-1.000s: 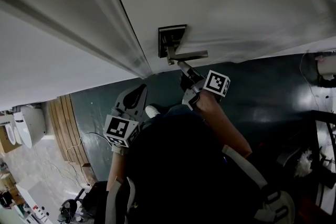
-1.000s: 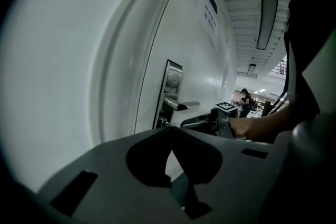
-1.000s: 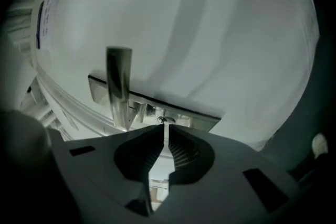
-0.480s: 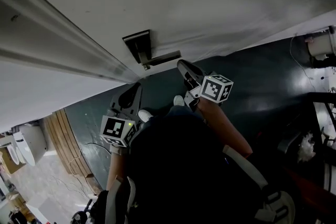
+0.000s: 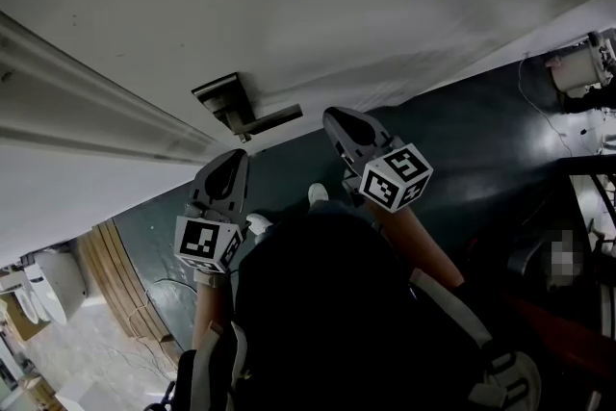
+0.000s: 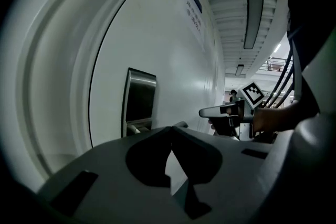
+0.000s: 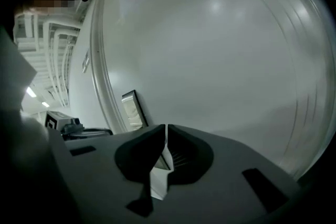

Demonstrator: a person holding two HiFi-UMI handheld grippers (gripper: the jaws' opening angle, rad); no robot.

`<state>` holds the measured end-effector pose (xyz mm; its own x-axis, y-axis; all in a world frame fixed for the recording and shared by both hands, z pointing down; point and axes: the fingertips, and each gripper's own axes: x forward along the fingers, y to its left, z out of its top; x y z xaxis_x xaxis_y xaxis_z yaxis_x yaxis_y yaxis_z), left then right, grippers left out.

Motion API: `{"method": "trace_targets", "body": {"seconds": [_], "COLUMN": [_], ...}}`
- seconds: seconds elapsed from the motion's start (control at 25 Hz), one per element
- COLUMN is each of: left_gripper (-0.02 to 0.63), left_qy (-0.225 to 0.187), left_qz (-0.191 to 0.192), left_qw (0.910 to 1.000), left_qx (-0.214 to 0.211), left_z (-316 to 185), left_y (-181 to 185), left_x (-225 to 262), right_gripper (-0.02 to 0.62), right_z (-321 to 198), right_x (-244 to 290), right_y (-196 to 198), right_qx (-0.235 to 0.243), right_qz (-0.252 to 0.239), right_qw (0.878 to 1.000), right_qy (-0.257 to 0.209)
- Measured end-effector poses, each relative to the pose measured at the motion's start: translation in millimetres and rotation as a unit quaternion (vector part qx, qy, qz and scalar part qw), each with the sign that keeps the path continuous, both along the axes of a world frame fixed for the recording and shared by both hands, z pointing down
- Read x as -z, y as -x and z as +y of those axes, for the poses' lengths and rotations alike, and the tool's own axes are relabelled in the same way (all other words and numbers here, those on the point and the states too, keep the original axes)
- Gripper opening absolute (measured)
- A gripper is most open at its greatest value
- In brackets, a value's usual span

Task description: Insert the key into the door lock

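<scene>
Facing: a big flat white door is seen from above, with a dark green floor under it.
Lock: a dark square metal lock plate is set in the door, close to the door's long edge by the frame. A thin grey metal lever handle sticks out from it.
Left gripper: the grey two-jaw left gripper is held near the lock plate and is not touching it. Its jaws are pressed together at the tips, and nothing is held between them.
Right gripper: the grey two-jaw right gripper is held near the free end of the lever handle, apart from it. Its jaws are squeezed almost together, so only a thin slit is open. Nothing can be made out in that slit.
Key: no key is seen in any view. None is held in either gripper, and none is seen poking out of the lock plate. The lock plate is small and dark, so a key already inside it cannot be ruled out.
Done so far: both grippers are brought up close to the lock, and that is all that can be told.
To do: as far as can be judged, a key must be found and pinched, lined up with the keyhole and pushed in, unless it is already there.
</scene>
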<state>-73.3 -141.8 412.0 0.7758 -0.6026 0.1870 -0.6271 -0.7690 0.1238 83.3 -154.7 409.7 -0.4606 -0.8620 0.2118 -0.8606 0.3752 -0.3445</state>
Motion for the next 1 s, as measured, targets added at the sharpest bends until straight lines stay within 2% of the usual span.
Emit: {"method": "trace_targets", "body": {"seconds": [0.28, 0.6, 1.0], "left_gripper": [0.008, 0.008, 0.008], "left_qy": [-0.024, -0.049, -0.046], "left_qz": [0.005, -0.007, -0.017], "left_qw": [0.9997, 0.9985, 0.9981], "left_qx": [0.010, 0.022, 0.037], "left_z": [-7, -9, -16], "left_y": [-8, -11, -11], "left_x": [18, 30, 31], "right_gripper": [0.028, 0.028, 0.028], "right_z": [9, 14, 6], "right_x": [30, 46, 43], "right_y": [-5, -2, 3], "right_qx": [0.009, 0.015, 0.034], "right_qz": [0.105, 0.169, 0.192], "right_qw": [0.992, 0.980, 0.974], "right_qy": [-0.064, -0.107, -0.114]}}
